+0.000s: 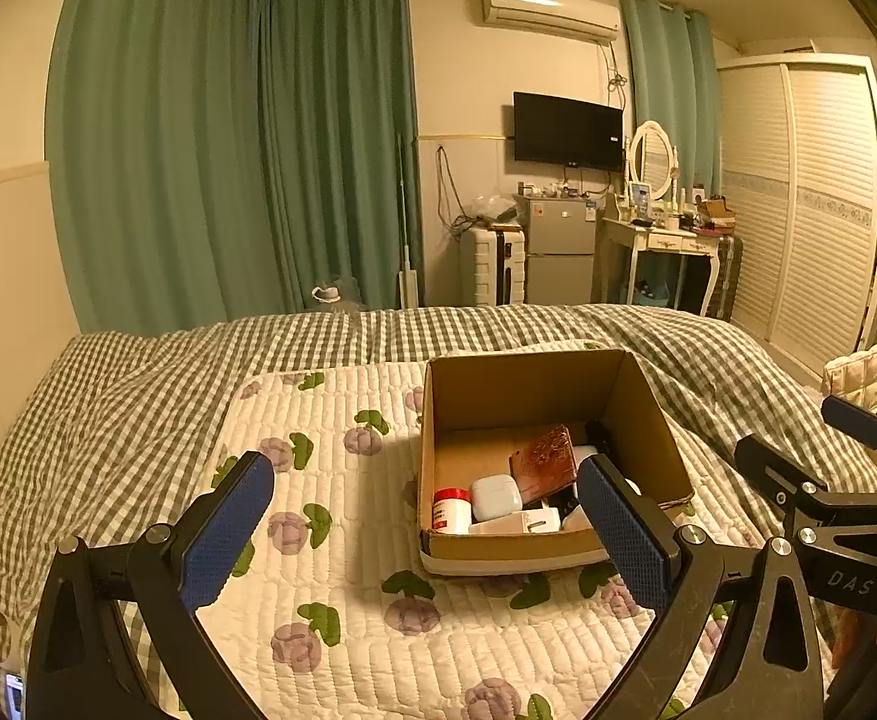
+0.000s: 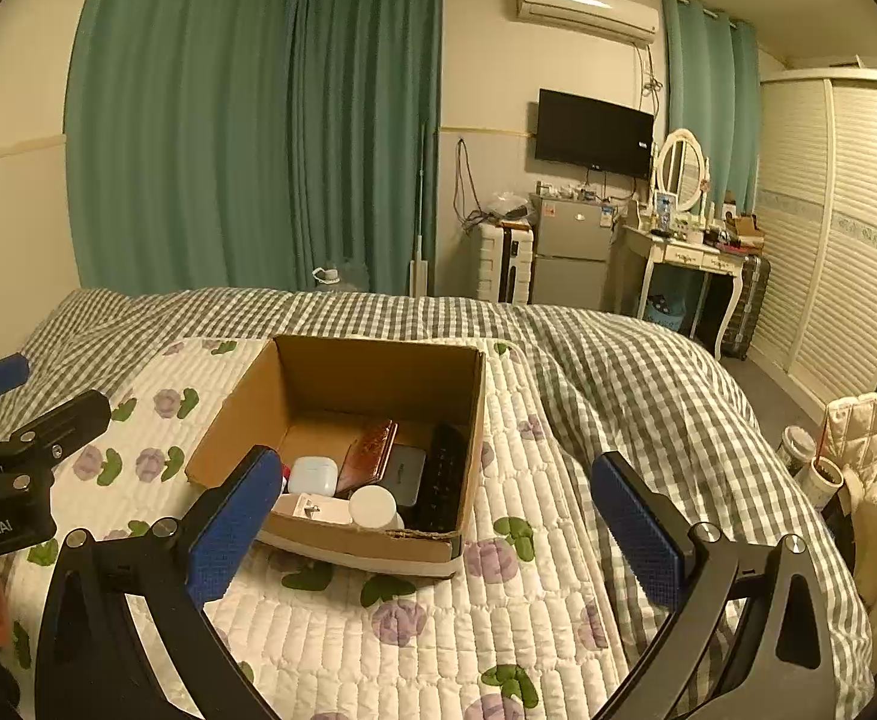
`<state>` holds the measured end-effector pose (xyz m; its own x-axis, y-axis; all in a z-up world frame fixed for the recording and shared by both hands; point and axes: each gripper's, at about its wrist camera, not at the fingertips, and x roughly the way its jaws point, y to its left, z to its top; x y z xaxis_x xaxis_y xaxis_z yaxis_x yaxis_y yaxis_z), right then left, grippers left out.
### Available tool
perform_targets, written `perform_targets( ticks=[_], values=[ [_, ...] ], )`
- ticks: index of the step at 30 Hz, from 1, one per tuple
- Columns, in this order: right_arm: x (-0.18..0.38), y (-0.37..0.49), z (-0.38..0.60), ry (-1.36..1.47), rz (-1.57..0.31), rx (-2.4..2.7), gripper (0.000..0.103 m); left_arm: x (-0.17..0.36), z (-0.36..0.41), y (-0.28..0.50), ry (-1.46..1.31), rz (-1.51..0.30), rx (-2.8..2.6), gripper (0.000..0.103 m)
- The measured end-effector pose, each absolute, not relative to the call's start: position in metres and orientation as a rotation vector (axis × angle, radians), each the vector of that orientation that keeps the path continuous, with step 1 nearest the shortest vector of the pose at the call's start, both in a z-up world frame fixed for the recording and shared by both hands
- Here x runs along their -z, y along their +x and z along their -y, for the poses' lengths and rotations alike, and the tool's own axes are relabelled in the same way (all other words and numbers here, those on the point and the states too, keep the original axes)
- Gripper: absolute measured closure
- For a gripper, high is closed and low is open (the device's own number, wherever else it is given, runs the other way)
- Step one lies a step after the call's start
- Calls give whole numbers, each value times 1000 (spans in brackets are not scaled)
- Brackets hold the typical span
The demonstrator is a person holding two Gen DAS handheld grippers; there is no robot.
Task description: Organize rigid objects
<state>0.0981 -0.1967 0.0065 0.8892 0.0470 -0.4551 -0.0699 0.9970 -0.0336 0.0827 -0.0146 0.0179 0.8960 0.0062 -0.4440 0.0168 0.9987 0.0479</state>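
Two hand-held grippers hover above the bed, both with jaws spread wide and nothing between the blue pads. Seen from its own camera, the left hand-held gripper (image 1: 423, 531) frames the near left corner of the cardboard box (image 1: 534, 387); its right pad overlaps the box's near right edge in view, though contact cannot be confirmed. The right hand-held gripper (image 2: 432, 528) frames the near right corner of the same box from the other side. Each tool appears in the other's camera, at about 3 o'clock in the left view and 9 o'clock in the right view.

The box sits open on a white quilted mat (image 1: 330, 546) printed with purple flowers, which lies on a green checked bedspread (image 1: 114, 396). Items are gathered in the near half of the box: a small jar with a red cap (image 1: 451, 509) at the near left corner, a white earbud case (image 1: 495, 497) just beside it, a white charger (image 1: 525, 522) along the near wall, and a brown embossed case (image 1: 546, 456) leaning tilted behind them. The right camera adds a round white lid (image 2: 372, 504), a grey flat pack (image 2: 408, 471) and a black remote (image 2: 444, 474) along the right wall.

Green curtains (image 1: 228, 150) hang at 12 o'clock; a television (image 1: 567, 130) is at about 1 o'clock.
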Motion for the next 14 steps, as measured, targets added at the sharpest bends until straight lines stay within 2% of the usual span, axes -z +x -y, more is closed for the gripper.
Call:
perform_targets(
  ticks=[14],
  values=[
    [-3,99,190,-65,-491,-68,0,-16,18,81,67,-454,9,0]
  ],
)
